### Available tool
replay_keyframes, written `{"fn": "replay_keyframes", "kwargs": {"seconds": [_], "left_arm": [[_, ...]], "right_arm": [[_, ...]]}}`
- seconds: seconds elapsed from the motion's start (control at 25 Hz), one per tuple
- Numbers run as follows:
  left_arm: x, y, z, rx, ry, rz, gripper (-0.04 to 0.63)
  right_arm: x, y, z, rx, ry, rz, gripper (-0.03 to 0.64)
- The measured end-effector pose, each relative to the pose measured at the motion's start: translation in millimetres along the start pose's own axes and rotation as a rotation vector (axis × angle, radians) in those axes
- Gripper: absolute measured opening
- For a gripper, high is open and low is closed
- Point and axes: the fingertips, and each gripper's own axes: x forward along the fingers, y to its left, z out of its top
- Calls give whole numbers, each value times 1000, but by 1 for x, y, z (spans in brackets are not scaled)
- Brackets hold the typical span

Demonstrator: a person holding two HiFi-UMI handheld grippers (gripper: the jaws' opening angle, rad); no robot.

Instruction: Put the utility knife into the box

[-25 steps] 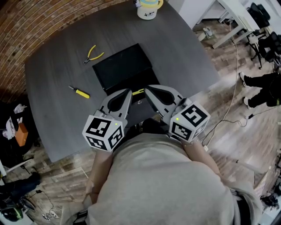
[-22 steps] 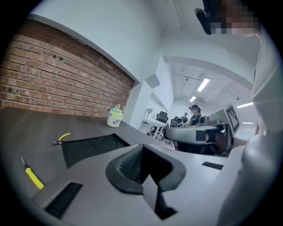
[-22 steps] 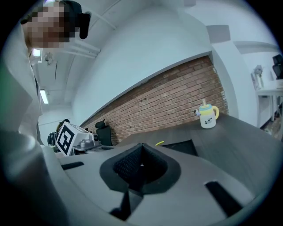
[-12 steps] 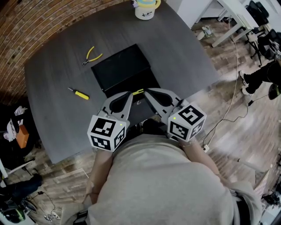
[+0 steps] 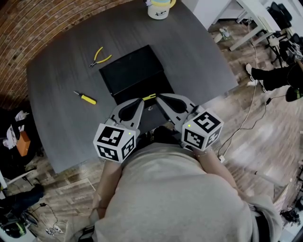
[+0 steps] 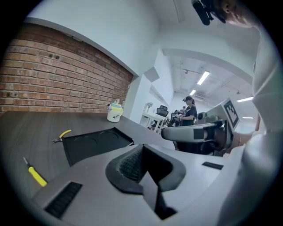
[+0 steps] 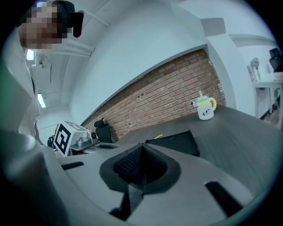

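Observation:
In the head view a black box [image 5: 134, 72] lies open in the middle of the dark grey table [image 5: 61, 123]. A short yellow piece, seemingly the utility knife [image 5: 149, 98], shows at the box's near part, between the two gripper tips. My left gripper [image 5: 140, 100] and right gripper [image 5: 159, 97] point at it from the near side, their tips close on either side. Both are shut with nothing between the jaws, as the left gripper view [image 6: 142, 148] and the right gripper view [image 7: 141, 148] show. Whether the knife lies inside the box is hidden.
Yellow-handled pliers [image 5: 101, 56] lie behind the box at the left, and a yellow screwdriver [image 5: 85, 98] lies to its left. A white mug [image 5: 160, 8] stands at the far edge. A brick wall bounds the left; a person's legs [image 5: 272, 78] are on the floor at the right.
Both grippers stay almost still near the box's front; the left cube has shifted slightly right. The person on the floor at the right has moved.

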Motion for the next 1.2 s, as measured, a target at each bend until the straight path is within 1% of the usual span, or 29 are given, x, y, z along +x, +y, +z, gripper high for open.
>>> {"fn": "replay_keyframes", "kwargs": {"seconds": [0.12, 0.48, 0.72, 0.88, 1.04, 1.2], "left_arm": [[-1, 0, 1, 9, -2, -4, 18], [-5, 1, -3, -10, 1, -3, 18], [-9, 5, -9, -29, 8, 7, 18], [-10, 5, -8, -34, 9, 5, 18], [-9, 4, -9, -48, 8, -4, 18], [-9, 3, -14, -54, 14, -5, 18]], "right_arm": [[1, 0, -3, -2, -5, 9, 6], [5, 4, -5, -14, 25, 12, 6], [11, 11, -13, -19, 36, 32, 6], [10, 13, -14, 4, 54, 32, 6], [10, 14, -20, 16, 47, 45, 6], [8, 14, -23, 27, 58, 37, 6]]}}
